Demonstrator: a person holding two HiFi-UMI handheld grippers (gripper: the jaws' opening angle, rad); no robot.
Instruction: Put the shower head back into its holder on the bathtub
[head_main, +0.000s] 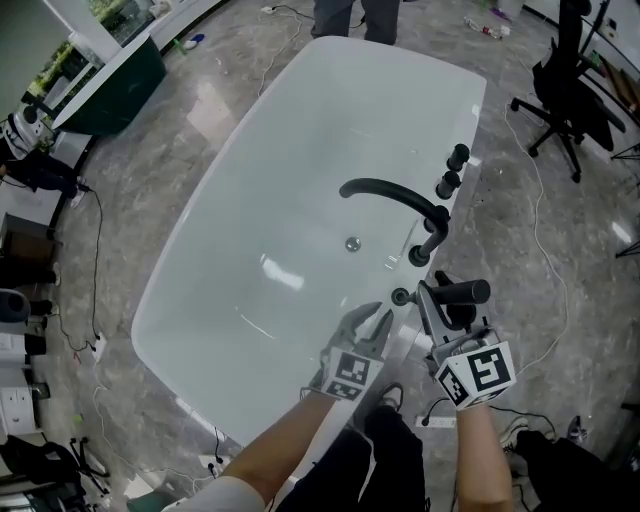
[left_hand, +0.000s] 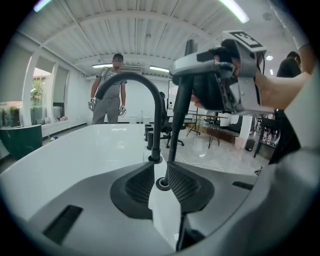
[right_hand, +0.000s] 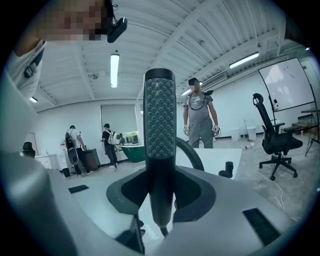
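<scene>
The black stick-shaped shower head (head_main: 466, 292) (right_hand: 159, 125) stands nearly upright with my right gripper (head_main: 441, 302) (right_hand: 160, 192) shut on its handle. In the left gripper view the shower head (left_hand: 179, 110) slants down and its thin lower end reaches the round black holder (left_hand: 162, 184) on the tub rim. The holder (head_main: 400, 296) sits just left of the right gripper. My left gripper (head_main: 379, 318) (left_hand: 160, 172) hovers over the rim just short of the holder. Its jaws stand a narrow gap apart with nothing between them.
The white bathtub (head_main: 300, 150) fills the middle. On its right rim stand a curved black faucet (head_main: 395, 190) and black knobs (head_main: 452, 170). A black office chair (head_main: 565, 90) stands on the marble floor to the right. A person (head_main: 350, 15) stands at the tub's far end.
</scene>
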